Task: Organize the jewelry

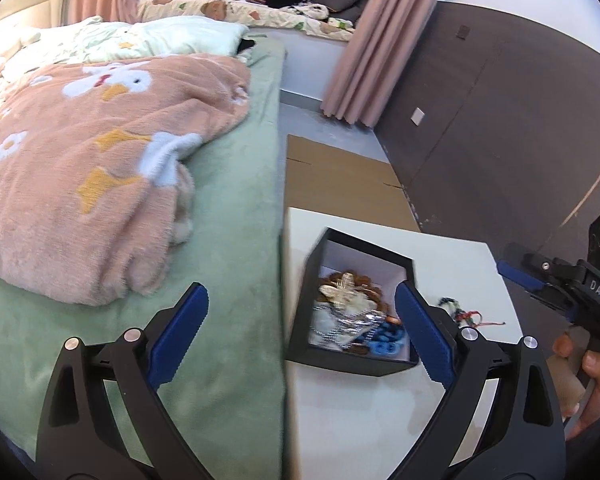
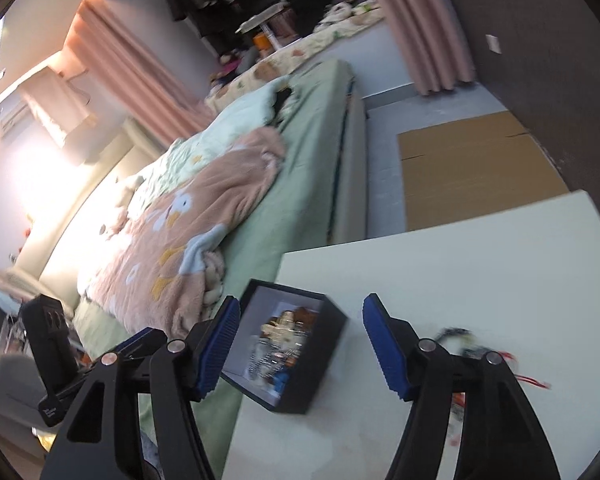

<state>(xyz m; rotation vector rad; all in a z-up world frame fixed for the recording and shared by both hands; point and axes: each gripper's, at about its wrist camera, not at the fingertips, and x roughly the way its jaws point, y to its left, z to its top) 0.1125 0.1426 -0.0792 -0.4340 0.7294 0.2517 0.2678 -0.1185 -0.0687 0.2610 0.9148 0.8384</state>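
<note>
White table (image 1: 380,420) beside the bed, its left edge against the green sheet. On it: an open black box (image 1: 332,362) near the left edge, filled with mixed jewelry (image 1: 352,316), blurred. Just right of the box, apart from it, a loose beaded piece with red threads (image 1: 466,316) lies on the bare top. Rest of the tabletop is plain white.

soft indoor light, left glare (right view), motion blur, fisheye edges.
</note>
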